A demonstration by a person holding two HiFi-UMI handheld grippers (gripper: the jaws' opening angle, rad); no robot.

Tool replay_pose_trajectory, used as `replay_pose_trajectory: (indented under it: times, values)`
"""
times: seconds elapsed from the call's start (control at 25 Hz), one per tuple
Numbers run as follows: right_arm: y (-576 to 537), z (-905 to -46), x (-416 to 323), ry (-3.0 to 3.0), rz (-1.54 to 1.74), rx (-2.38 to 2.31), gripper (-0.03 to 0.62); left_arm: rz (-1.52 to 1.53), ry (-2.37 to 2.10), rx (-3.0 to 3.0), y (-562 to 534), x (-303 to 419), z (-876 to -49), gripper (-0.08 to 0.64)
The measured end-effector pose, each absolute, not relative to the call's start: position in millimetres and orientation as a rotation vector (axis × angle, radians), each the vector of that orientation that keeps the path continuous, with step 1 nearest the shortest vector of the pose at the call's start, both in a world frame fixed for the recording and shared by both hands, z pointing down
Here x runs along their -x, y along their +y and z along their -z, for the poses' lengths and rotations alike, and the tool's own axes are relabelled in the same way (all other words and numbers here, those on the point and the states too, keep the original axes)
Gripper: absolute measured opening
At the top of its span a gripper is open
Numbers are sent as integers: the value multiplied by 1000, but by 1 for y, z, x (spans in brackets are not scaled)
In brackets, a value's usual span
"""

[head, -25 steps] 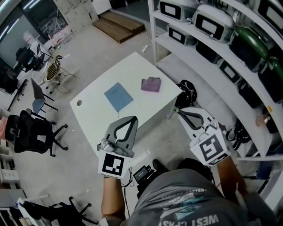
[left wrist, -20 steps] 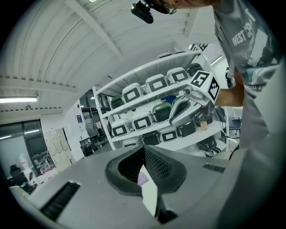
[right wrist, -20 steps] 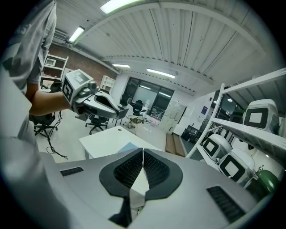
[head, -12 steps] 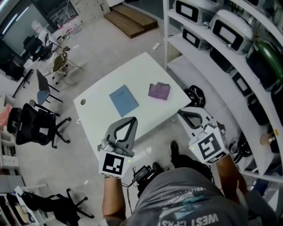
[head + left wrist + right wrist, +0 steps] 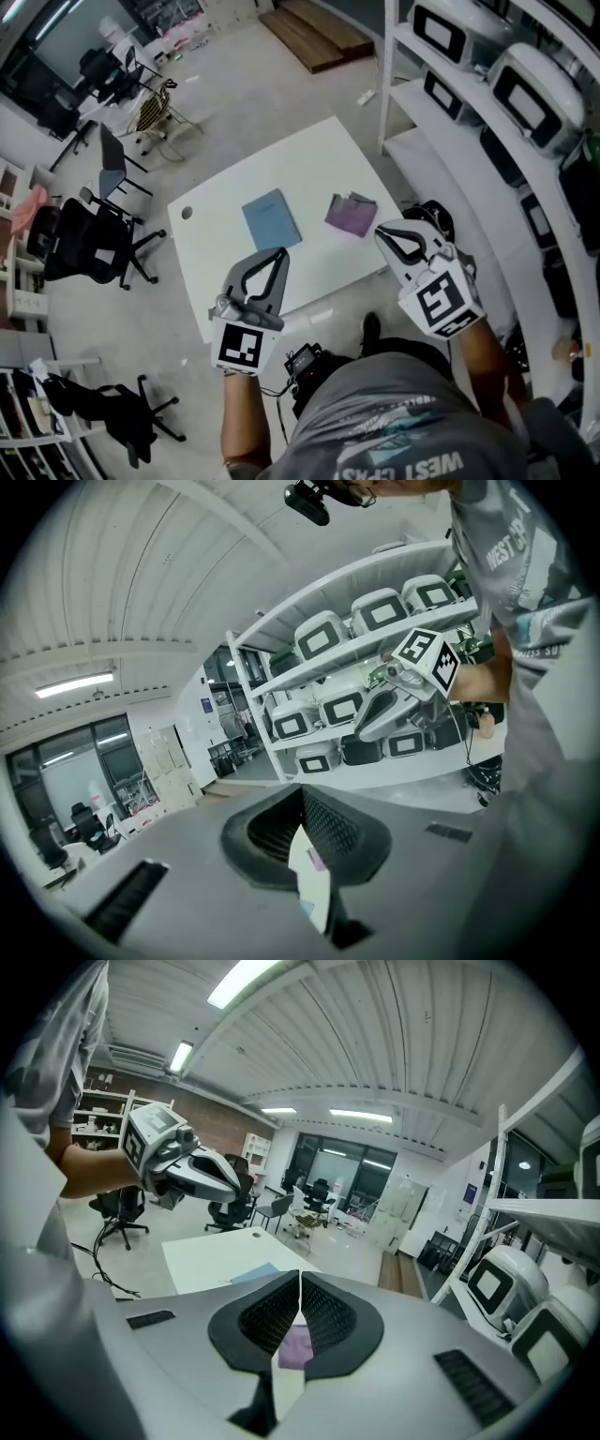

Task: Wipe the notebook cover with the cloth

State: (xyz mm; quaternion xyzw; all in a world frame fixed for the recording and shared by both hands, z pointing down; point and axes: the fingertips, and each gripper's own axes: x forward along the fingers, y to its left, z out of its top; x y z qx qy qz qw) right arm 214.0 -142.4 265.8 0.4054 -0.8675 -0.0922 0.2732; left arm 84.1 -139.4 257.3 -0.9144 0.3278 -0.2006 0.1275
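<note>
The blue notebook [image 5: 272, 219] lies flat and shut near the middle of the white tabletop [image 5: 281, 169]. The purple cloth [image 5: 351, 215] lies just to its right, a bit crumpled, close to the right edge of the tabletop. The two do not touch, and a strip of bare white shows between them. A small grey round spot [image 5: 186, 213] sits near the left corner of the tabletop.

Both tools are held up in the air on the near side of the tabletop. Neither one touches the notebook or the cloth.

The left tool [image 5: 280, 253] points at the near edge, just below the notebook. Its two jaws are closed together at the tips and hold nothing.

The right tool [image 5: 382, 232] is by the near right corner, and its tip points toward the cloth. Its jaws are pressed together too, with nothing between them. In the right gripper view, the purple cloth shows through the little gap behind the closed tips. It lies farther off on the tabletop.

Each tool has a cube with black and white squares at the back, where the person holds it. The person wears a grey shirt [image 5: 394, 436].

All around the tabletop is a grey floor [image 5: 262, 94]. Black chairs [image 5: 89, 248] stand to the left. Tall white shelves [image 5: 419, 155] stand to the right, with big white and black boxes on them. A brown wooden board [image 5: 319, 33] lies on the floor far off.
</note>
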Motion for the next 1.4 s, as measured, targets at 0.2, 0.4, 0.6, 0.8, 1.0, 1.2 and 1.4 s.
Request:
replay_pose_trajectory:
  times: [0.2, 0.4, 0.6, 0.8, 1.0, 1.2, 1.4]
  values:
    - [-170, -296, -225, -2347, 122, -1068, 32, 628, 1033, 2641, -158, -82, -264, 2]
    - [-197, -321, -214, -2365, 74, -1025, 32, 672, 1090, 2630, -175, -69, -279, 2]
    - [-225, -354, -201, -2336, 43, -999, 32, 698, 1109, 2641, -193, -53, -305, 2]
    - [-249, -393, -189, -2298, -17, -970, 32, 723, 1123, 2653, -215, -35, -328, 2]
    - [-272, -456, -183, -2225, -106, -898, 65, 754, 1118, 2685, -236, -23, -356, 2]
    - [-287, -522, -184, -2136, -228, -864, 115, 768, 1111, 2731, -251, -12, -381, 3]
    - [-298, -576, -192, -2050, -300, -836, 167, 788, 1090, 2776, -262, -5, -405, 2]
